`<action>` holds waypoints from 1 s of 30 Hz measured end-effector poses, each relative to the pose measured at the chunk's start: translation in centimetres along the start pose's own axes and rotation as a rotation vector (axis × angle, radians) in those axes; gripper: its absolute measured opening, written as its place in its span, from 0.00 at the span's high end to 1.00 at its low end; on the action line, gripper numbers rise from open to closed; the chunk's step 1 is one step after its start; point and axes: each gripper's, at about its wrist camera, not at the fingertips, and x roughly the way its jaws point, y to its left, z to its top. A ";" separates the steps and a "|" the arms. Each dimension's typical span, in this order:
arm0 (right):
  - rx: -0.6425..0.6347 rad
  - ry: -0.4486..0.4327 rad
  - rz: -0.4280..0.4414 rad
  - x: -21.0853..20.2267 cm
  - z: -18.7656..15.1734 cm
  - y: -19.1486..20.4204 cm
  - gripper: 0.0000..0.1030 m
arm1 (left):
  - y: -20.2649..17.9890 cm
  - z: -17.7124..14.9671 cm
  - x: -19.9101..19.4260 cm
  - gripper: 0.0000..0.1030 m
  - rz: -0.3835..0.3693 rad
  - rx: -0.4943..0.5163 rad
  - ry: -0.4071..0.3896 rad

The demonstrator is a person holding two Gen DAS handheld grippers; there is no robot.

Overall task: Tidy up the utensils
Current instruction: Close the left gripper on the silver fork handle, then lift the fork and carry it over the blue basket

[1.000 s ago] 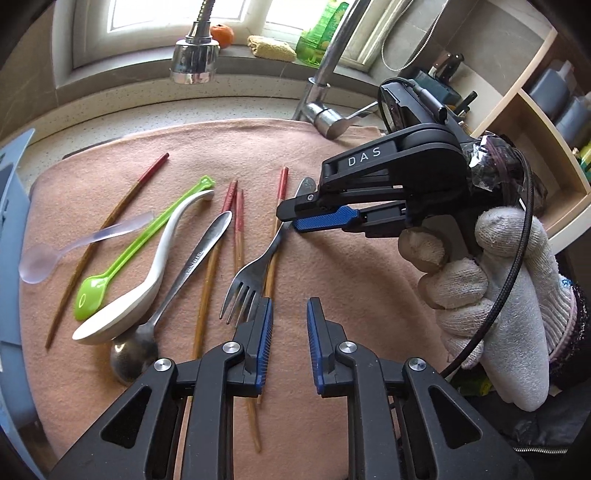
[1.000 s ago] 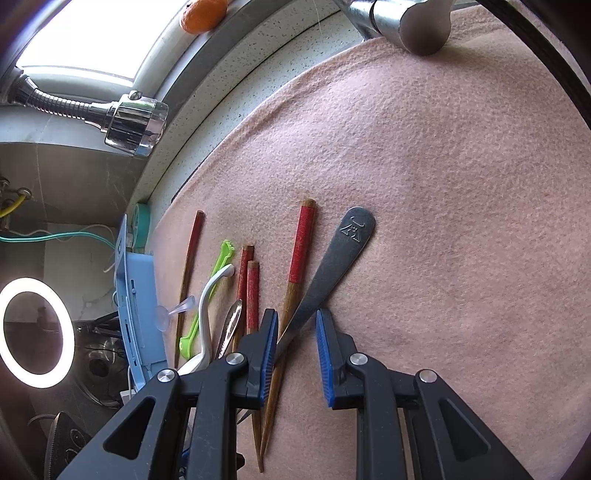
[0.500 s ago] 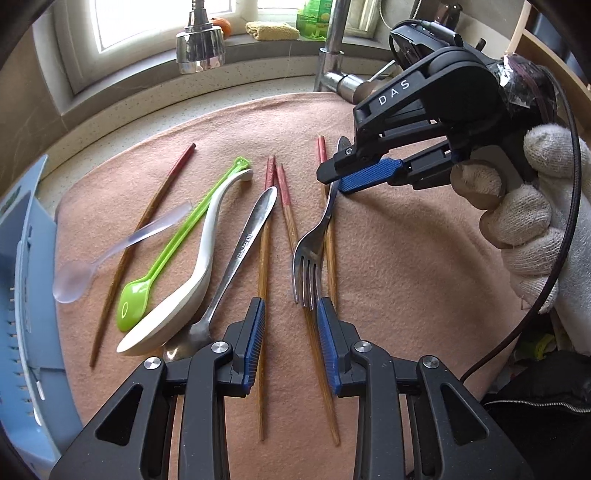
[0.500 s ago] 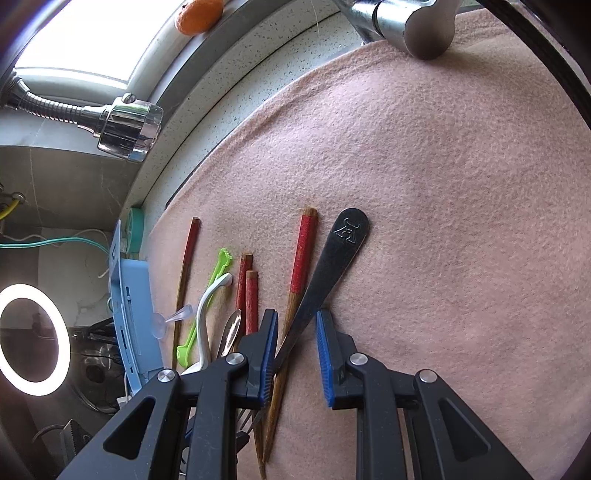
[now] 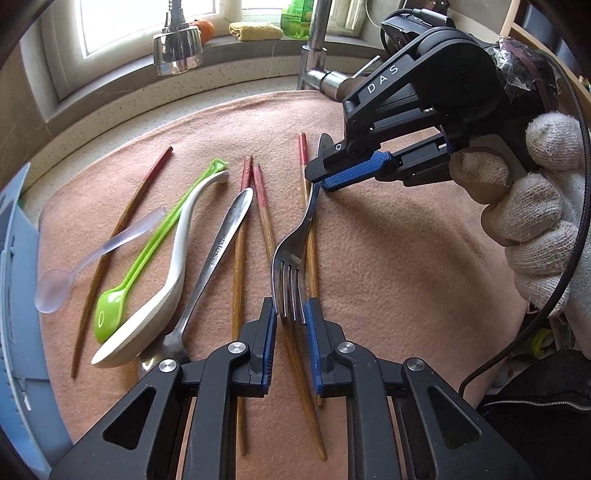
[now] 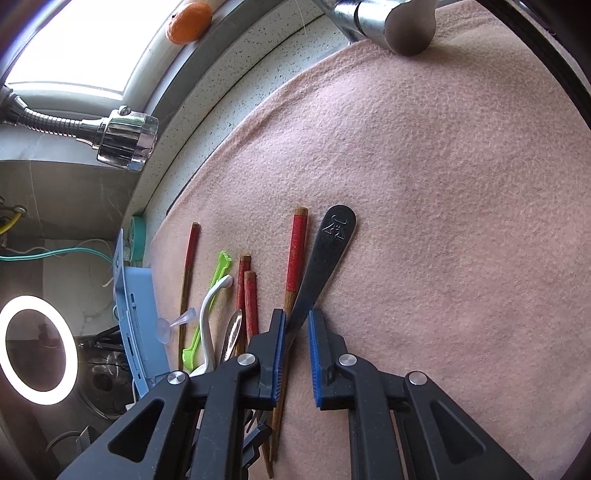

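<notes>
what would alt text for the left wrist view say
A metal fork lies on a pink cloth, its tines between the closing left hand-held gripper and its handle at the closing right hand-held gripper, held by a gloved hand. Chopsticks and spoons lie alongside to the left.

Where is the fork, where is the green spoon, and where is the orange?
fork (image 5: 291, 254): left wrist view, on the neck just above its prongs.
green spoon (image 5: 110, 317): left wrist view, on its bowl.
orange (image 6: 189, 22): right wrist view, on the middle of the fruit on the window sill.
</notes>
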 end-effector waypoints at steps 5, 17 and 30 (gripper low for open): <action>-0.015 -0.011 0.010 -0.7 -0.2 0.7 0.95 | 0.5 0.0 -1.3 0.94 -0.016 -0.032 -0.037; -0.049 0.035 0.012 -0.3 -1.2 2.2 0.95 | 0.9 -0.3 -1.4 0.94 -0.013 -0.052 -0.041; -0.019 0.073 0.020 1.3 -1.2 2.5 0.83 | 0.4 -0.4 -2.1 0.94 -0.027 -0.043 -0.054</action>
